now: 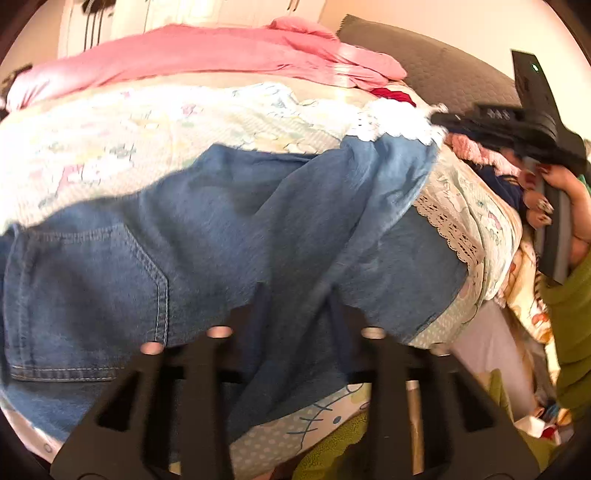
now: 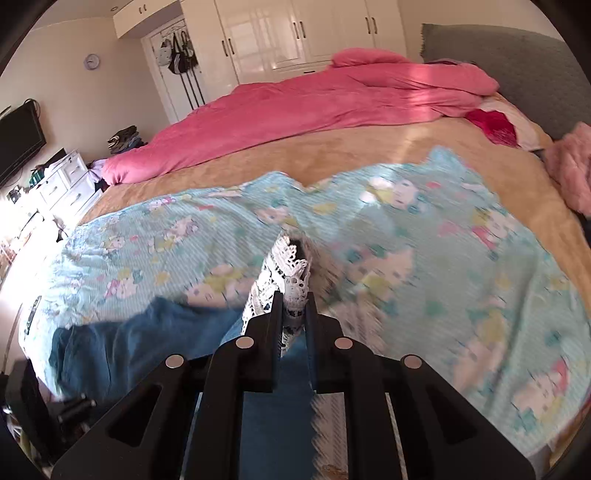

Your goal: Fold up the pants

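The jeans I am folding are blue denim with a white lace trim at the leg hem. They lie spread across a pale blue cartoon-print blanket on the bed, on the near side. In my left view a back pocket with light stitching faces up at the left, and the cloth runs in soft ridges toward the lace hem at the upper right.

My left hand-held gripper is pressed nearly together over a raised fold of denim; the fold sits between its fingers, though blur keeps me from telling how firmly it is caught. My right hand-held gripper pinches the lace hem, which stands up in a narrow strip between its fingers with blue denim hanging beneath. In the left view that gripper shows at the far right, gripped by my right hand in a green sleeve.

Beyond the blanket the tan bedcover lies bare up to a pink duvet heaped along the far side. A grey headboard bounds the right end, with a fluffy pink item near it. The blanket's near edge hangs over the bedside. Left of the bed stand a white dresser and a wall television, with white wardrobes behind.
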Available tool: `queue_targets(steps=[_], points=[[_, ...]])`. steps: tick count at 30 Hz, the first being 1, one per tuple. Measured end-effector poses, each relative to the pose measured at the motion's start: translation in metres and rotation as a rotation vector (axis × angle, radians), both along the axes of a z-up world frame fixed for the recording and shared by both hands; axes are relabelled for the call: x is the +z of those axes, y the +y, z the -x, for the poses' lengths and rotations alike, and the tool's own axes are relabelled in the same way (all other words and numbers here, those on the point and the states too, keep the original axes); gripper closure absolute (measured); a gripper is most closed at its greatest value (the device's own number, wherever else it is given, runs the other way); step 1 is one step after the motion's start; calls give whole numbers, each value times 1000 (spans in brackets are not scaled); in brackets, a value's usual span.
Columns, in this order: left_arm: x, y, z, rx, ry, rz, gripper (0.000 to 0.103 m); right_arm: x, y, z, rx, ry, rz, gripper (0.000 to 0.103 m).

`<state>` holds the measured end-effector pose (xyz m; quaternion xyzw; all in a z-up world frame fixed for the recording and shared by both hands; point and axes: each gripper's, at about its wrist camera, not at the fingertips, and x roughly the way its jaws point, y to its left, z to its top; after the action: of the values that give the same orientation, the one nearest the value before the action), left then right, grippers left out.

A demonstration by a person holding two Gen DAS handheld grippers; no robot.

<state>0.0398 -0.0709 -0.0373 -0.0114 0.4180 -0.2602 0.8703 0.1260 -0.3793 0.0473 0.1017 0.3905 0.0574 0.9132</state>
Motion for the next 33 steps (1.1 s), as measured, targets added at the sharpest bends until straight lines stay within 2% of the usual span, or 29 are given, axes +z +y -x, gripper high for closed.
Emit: queue_targets(steps=[2, 6, 12, 16, 23, 24, 25, 26, 29, 30, 33], points=[[2, -3, 1, -14, -35, -35, 95, -3, -10, 18, -10, 17, -17, 93], [10, -10, 2, -26, -84, -89, 96, -19, -25, 49, -32, 67, -64, 92], [7, -19, 7, -70, -83, -133, 96, -55, -39, 82, -67, 161, -110, 92], [7, -24, 13, -90, -90, -163, 96, -66, -45, 93, -80, 184, -143, 92], [-2, -33, 17, -124, -80, -222, 95, -82, -46, 100, -79, 222, -87, 92], [-3, -34, 17, -124, -79, -230, 95, -84, -45, 100, -86, 231, -76, 88], [-5, -34, 17, -126, -78, -236, 95, -81, -45, 103, -97, 222, -57, 81], [-5, -34, 17, -124, -78, -238, 95, -76, -45, 105, -104, 205, -36, 78], [-5, -32, 16, -117, -72, -231, 95, -47, -30, 116, -99, 77, 131, 68], [-5, -32, 16, -115, -70, -230, 95, -41, -21, 119, -69, 48, 176, 60], [-5, -32, 15, -110, -71, -230, 95, -33, 19, 125, 139, -18, 231, 58]])
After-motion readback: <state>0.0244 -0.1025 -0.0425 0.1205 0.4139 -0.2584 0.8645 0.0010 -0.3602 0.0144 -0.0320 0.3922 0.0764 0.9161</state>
